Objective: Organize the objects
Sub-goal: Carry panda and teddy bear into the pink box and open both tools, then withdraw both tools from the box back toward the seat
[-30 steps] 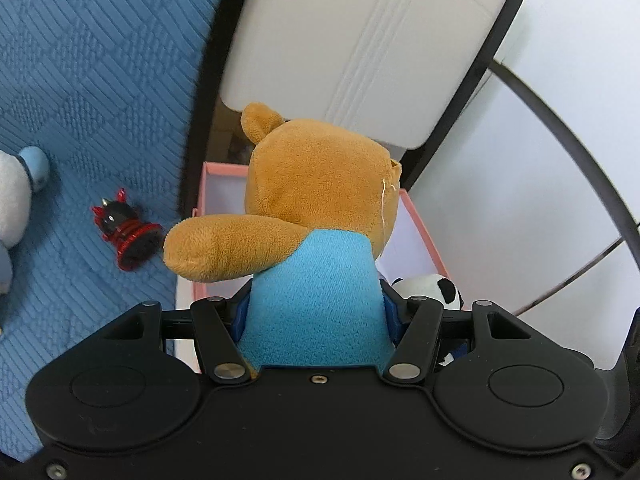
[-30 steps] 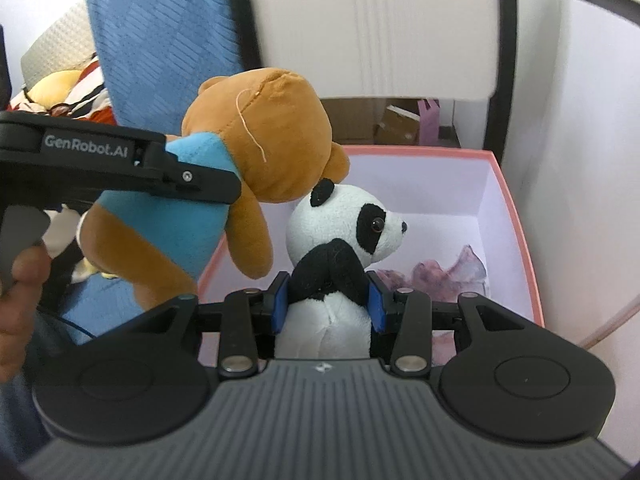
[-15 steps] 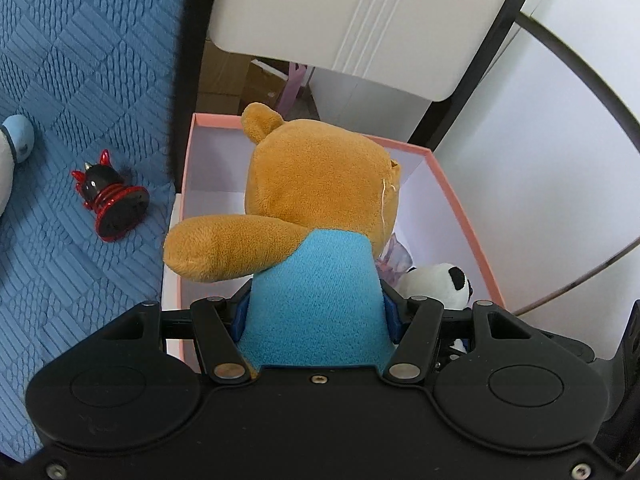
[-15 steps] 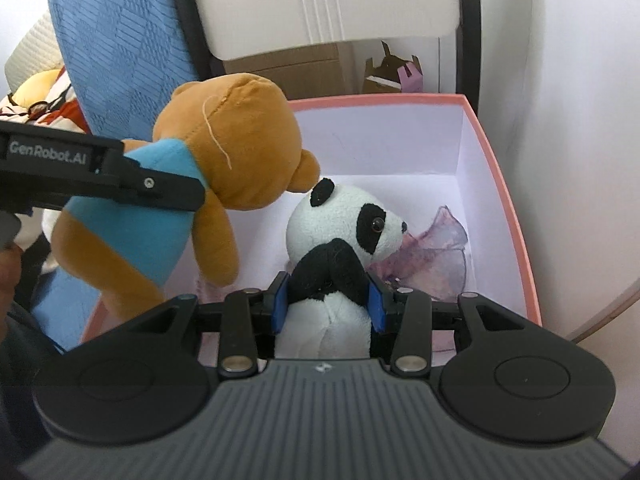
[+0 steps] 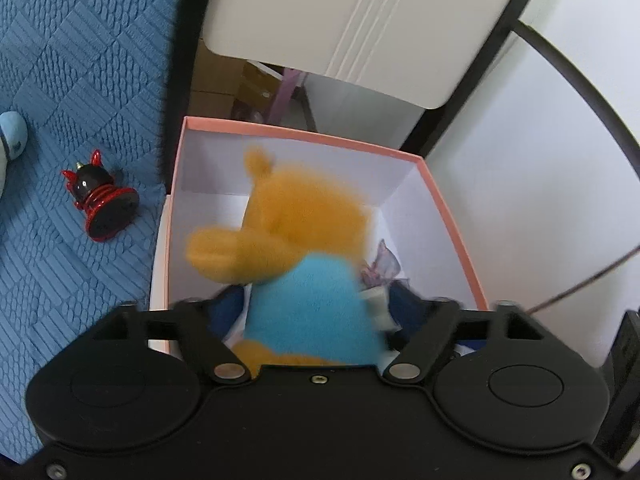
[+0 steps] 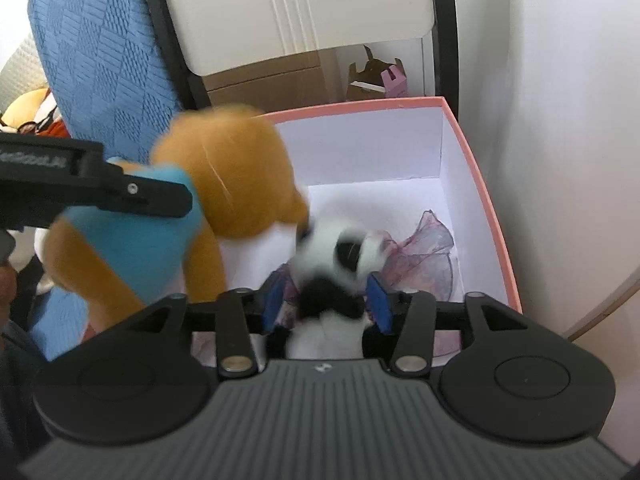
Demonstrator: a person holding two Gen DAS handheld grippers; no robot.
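A brown plush bear in a blue shirt (image 5: pixel 308 264) is blurred and drops from between the spread jaws of my left gripper (image 5: pixel 316 304) over the pink box (image 5: pixel 304 134). It also shows in the right wrist view (image 6: pixel 224 184), with the left gripper's finger (image 6: pixel 120 188) beside it. A plush panda (image 6: pixel 340 256), also blurred, sits between the spread blue pads of my right gripper (image 6: pixel 326 300) over the same pink box (image 6: pixel 480 184). A purple sheer fabric piece (image 6: pixel 424 252) lies on the box floor.
A red and black devil figurine (image 5: pixel 100 200) stands on the blue quilted cover (image 5: pixel 80 80) left of the box. A pale blue plush (image 5: pixel 10 136) is at the far left edge. A white chair back (image 5: pixel 360 20) and cardboard boxes (image 6: pixel 272 80) stand behind the box.
Both grippers have opened over the pink box. The bear and the panda have come loose and are falling into it. Both cameras have moved closer over the box.
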